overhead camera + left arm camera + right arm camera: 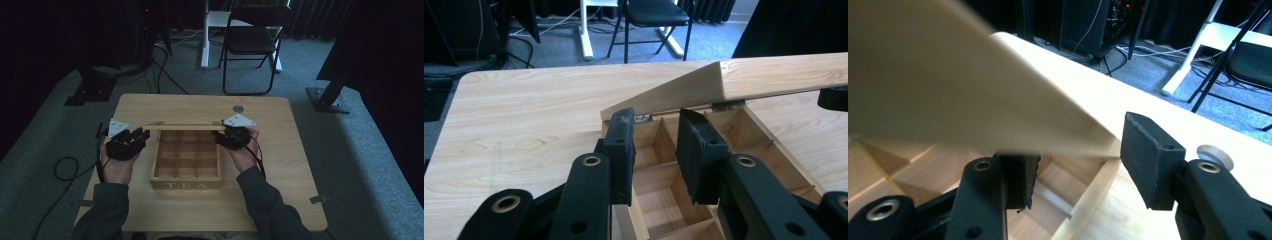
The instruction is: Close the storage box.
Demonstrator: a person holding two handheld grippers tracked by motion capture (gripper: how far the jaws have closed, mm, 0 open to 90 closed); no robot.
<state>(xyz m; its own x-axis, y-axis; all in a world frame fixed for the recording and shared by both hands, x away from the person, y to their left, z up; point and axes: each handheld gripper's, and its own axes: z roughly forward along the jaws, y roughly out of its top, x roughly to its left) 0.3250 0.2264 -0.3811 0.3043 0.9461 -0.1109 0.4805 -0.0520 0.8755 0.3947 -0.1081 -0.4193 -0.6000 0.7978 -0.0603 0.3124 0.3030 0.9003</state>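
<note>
The wooden tea box sat in the middle of the table, its word TEA facing the person, and its lid stood raised at the far edge, hinged along the back wall so that its long axis ran left to right between the two hands. The left gripper waited just off the lid's left end; in the left gripper view its jaws stood apart, with the box's rear left corner and a small metal hinge in the gap between them and nothing clamped. The right gripper was at the lid's right end. In the right gripper view its jaws were also spread, one pad under the lid inside the box and the other out over the table, so the lid's edge lay between them, not pinched. Both grippers were about equally near, one at each end. Since the lid swings about that back hinge line, the coming move probably turned on pushing or lowering it across its length, away from or toward the person.
</note>
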